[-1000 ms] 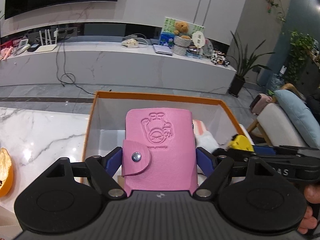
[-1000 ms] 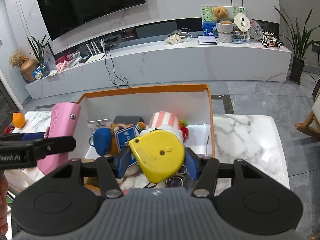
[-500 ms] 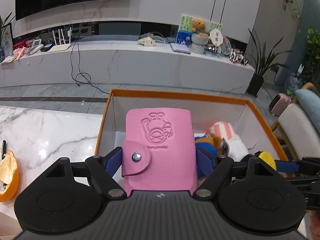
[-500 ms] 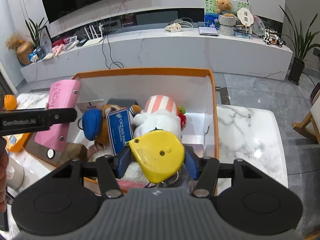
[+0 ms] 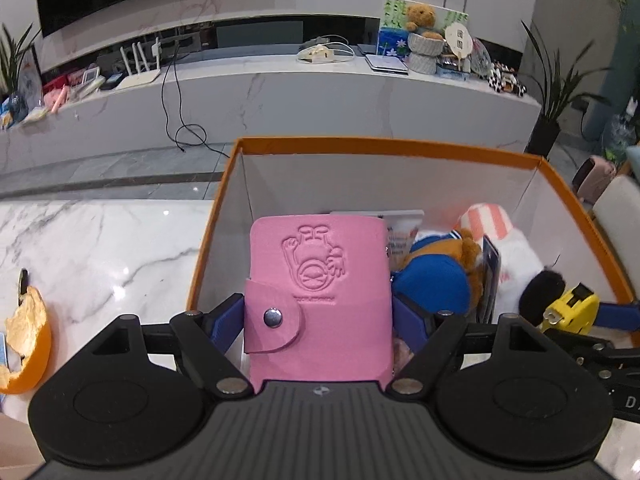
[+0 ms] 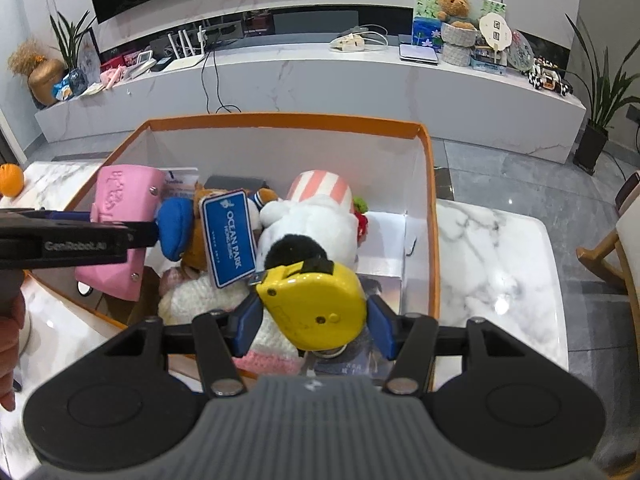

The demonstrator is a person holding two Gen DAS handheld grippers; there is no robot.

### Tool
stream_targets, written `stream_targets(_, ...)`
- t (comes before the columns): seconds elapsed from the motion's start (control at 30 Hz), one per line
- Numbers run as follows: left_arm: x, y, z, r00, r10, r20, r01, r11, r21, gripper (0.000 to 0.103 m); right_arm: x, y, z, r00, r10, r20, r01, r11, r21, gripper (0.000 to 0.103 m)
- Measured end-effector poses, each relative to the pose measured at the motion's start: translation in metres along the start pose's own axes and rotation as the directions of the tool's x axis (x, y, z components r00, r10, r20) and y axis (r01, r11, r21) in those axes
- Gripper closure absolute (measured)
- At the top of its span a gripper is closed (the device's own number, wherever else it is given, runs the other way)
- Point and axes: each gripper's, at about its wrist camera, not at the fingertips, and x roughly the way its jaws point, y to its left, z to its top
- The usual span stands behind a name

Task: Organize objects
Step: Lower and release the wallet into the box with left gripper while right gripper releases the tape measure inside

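My left gripper [image 5: 319, 316] is shut on a pink card wallet [image 5: 320, 280] with an embossed figure and a snap flap, held inside the left part of the orange-rimmed box [image 5: 384, 148]. The wallet also shows in the right wrist view [image 6: 120, 236]. My right gripper [image 6: 312, 316] is shut on a yellow tape measure [image 6: 316, 308], held over the box's near side above a white plush toy [image 6: 316, 228]. The tape measure also shows in the left wrist view [image 5: 568, 308].
The box [image 6: 432, 200] holds a brown plush with a blue cap [image 6: 176, 228], a blue "Ocean Park" tag [image 6: 230, 236] and a striped cup-shaped toy [image 6: 320, 188]. An orange peel [image 5: 28, 356] lies on the marble table [image 5: 100, 248] to the left. A TV console stands behind.
Both grippers have moved forward and lower into the box with their objects still held. The box contents now appear closer in both views.
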Motion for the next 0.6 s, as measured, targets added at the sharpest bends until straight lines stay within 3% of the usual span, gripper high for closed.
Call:
stream_targets(0.23, 0.003, -0.006, -0.002, 1.000, 0.025, 0.001, -0.025, 0.999, 0.031, 0.010, 0.002, 0.006, -0.001, 1.000, -0.014, 0.004, 0.014, 1.000, -0.021, 0.044)
stream_targets(0.3, 0.003, -0.007, -0.001, 1.000, 0.029, -0.002, -0.029, 0.999, 0.035, 0.010, 0.003, 0.007, -0.001, 1.000, -0.019, 0.008, 0.019, 1.000, -0.023, 0.038)
stream_targets(0.37, 0.003, -0.006, 0.001, 1.000, 0.022, -0.009, -0.022, 0.999, 0.026, 0.010, 0.003, 0.008, -0.001, 1.000, -0.023, 0.019, 0.024, 0.999, -0.027, 0.031)
stream_targets(0.6, -0.007, 0.006, 0.005, 0.999, -0.024, 0.031, 0.025, 0.999, -0.039, 0.010, 0.002, 0.005, -0.001, 0.999, -0.020, 0.032, 0.020, 1.000, -0.013, 0.030)
